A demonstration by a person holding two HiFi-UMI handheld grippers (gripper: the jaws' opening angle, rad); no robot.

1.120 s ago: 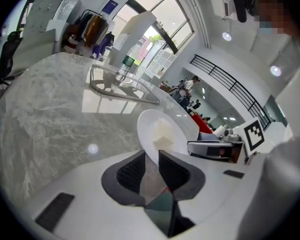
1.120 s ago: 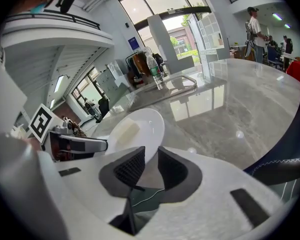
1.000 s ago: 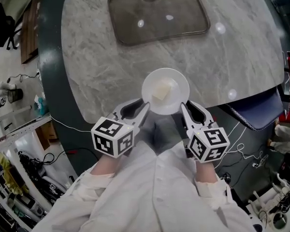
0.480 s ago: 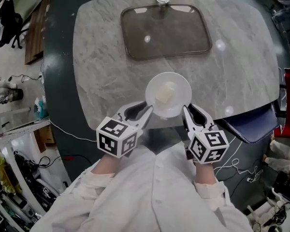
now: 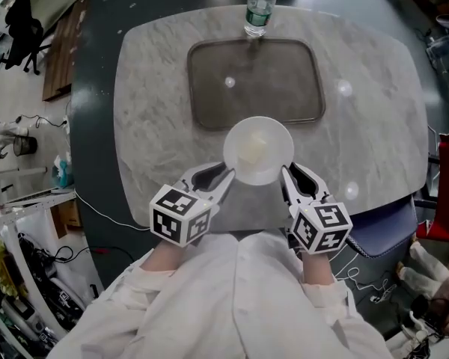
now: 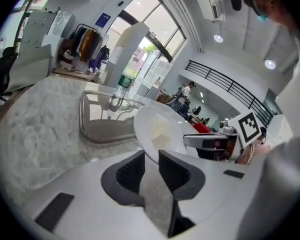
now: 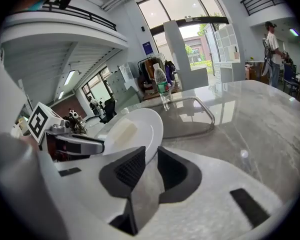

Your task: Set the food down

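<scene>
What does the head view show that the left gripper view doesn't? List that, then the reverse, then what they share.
Head view only: the left tongs' marker cube, a floor cable and the whole table outline.
Left gripper view only: tall windows, a balcony railing, and ribbed pads clamping the plate rim.
Both: plate, food, tray, bottle, right tongs.

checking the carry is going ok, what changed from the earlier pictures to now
The plate with the food moved forward from the near edge of the table toward the tray; in the head view its far rim now overlaps the tray's near edge. Unchanged: left tool and right tool stay clamped on the plate's rim, food in place.
</scene>
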